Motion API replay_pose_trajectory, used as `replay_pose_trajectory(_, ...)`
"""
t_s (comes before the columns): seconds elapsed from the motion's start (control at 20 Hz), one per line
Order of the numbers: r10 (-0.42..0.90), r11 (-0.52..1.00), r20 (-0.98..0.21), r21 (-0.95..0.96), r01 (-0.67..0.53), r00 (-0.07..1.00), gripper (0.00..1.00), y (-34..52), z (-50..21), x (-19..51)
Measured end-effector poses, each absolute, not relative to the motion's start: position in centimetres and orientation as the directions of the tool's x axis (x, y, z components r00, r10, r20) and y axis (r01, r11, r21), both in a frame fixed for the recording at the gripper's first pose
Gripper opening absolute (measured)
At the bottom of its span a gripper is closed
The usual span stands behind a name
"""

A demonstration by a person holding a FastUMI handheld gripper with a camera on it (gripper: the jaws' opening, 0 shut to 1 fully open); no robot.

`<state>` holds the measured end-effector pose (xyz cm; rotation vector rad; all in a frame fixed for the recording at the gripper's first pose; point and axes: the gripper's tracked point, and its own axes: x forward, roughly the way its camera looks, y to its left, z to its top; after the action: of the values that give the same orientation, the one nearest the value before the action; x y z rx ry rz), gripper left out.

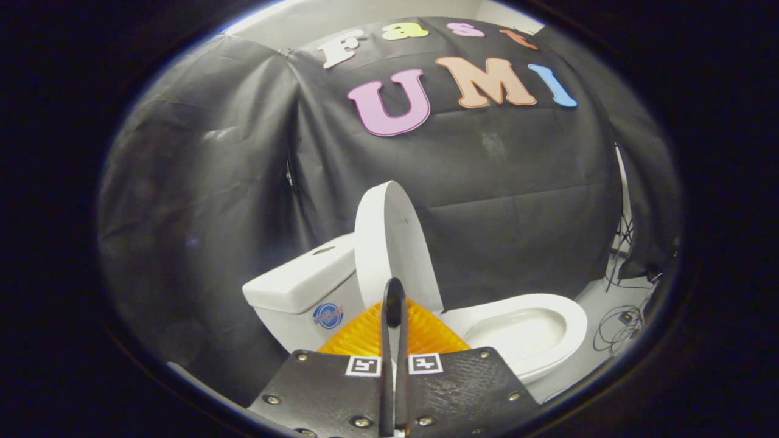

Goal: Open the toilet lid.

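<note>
One glossy white ceramic toilet (529,328) stands against the draped black cloth wall (243,182). Its smooth oval toilet lid (392,243) stands raised near upright, just beyond the fingers, beside the boxy tank (298,283). The gripper (394,304) holds nothing, its two ribbed fingers (365,334) nearly together.

Black cloth wall (499,182) creased and draped, pale floor (608,304) below, loose cables (621,325) lying near a corner
</note>
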<state>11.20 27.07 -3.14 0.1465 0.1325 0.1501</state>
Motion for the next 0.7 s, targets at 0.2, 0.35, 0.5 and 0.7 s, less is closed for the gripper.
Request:
replay_pose_trajectory(0.2,0.183,0.974,-0.114,0.156,-0.164,0.976,0.02,27.9,-3.1,11.3)
replay_pose_trajectory(0.35,0.199,0.971,-0.108,0.154,-0.182,0.974,0.02,28.6,-3.2,11.4)
replay_pose_trajectory(0.5,0.216,0.966,-0.109,0.166,-0.197,0.970,0.02,28.8,-3.4,11.4)
replay_pose_trajectory(0.7,0.235,0.959,-0.108,0.186,-0.212,0.966,0.02,29.3,-3.4,11.3)
